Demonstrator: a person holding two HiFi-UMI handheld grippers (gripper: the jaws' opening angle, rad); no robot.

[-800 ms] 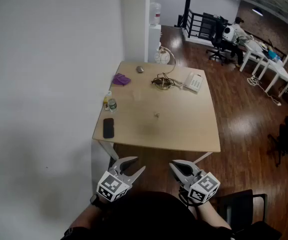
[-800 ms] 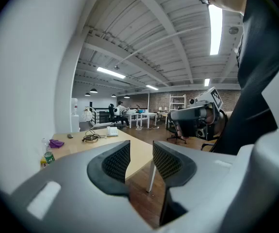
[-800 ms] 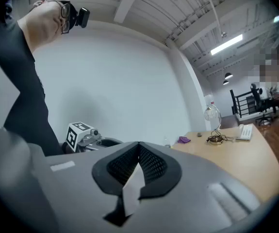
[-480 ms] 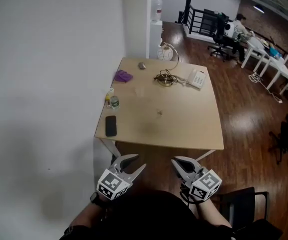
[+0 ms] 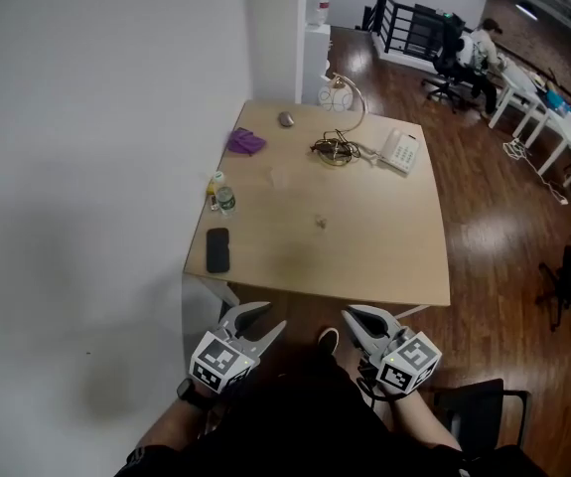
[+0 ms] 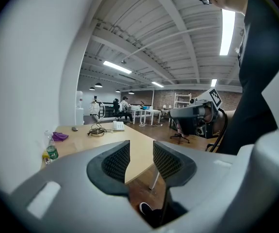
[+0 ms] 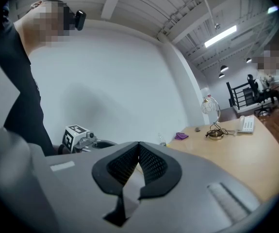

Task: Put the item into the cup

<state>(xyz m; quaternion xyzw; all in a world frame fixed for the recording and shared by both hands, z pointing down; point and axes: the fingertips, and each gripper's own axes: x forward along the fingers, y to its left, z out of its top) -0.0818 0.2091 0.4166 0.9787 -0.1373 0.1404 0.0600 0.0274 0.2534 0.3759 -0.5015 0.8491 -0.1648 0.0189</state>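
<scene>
Grey plastic jaws on the left gripper (image 6: 140, 152) stand a little apart with nothing between them; only the edge of the tabletop (image 5: 384, 256) and the floor (image 5: 484, 217) show through the gap. The right gripper (image 7: 139, 149) has its jaws closed tip to tip and holds nothing. Both grippers hang low in front of the person, short of the tabletop's near edge, touching nothing. Two small bottles (image 5: 221, 199) stand at the tabletop's left edge; what is in them cannot be told. A black phone (image 5: 216, 249) lies just nearer than they do. The small pale item (image 5: 321, 223) lies alone near the middle of the tabletop, ahead of both pairs of jaws and well apart from them. Farther back lie a purple cloth (image 5: 246, 142) and a desk telephone (image 5: 401, 151).
</scene>
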